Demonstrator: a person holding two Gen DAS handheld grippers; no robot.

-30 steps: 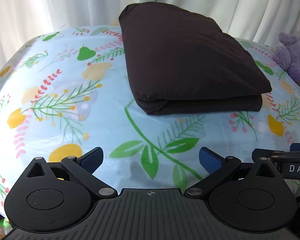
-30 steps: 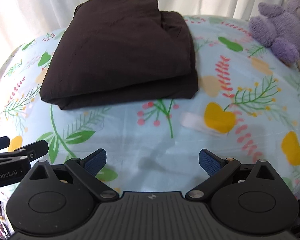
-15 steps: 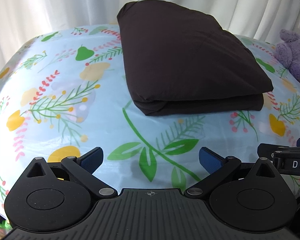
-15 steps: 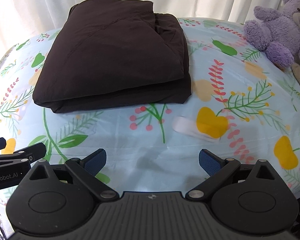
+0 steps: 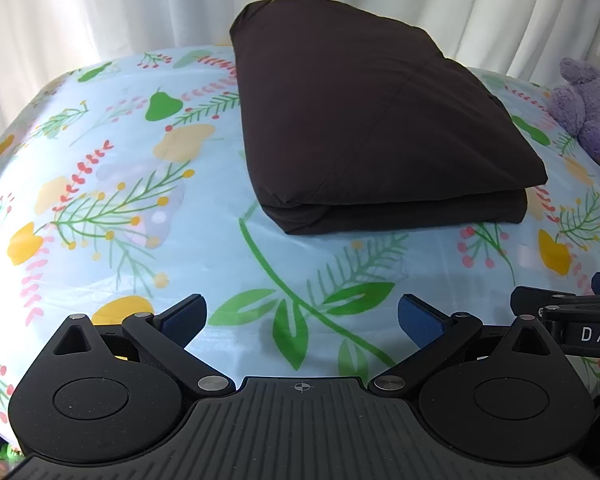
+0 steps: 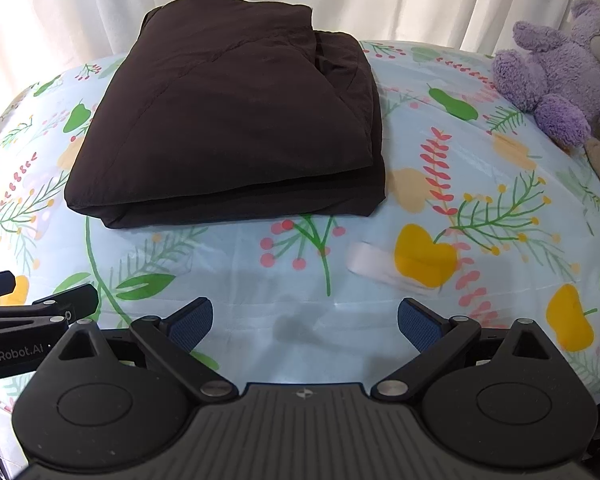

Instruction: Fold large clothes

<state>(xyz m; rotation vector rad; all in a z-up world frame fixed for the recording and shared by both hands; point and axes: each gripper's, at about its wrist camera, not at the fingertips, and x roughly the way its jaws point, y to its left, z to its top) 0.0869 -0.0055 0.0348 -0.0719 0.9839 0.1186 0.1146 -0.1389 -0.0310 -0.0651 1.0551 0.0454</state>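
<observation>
White curtains hung behind floral sheet. Dark garment lay folded mid-sheet, well apart from both tools. Left gripper & right gripper were spread wide, empty. Folding looked done; next prob. just pulling away or minor tidy-up.
</observation>
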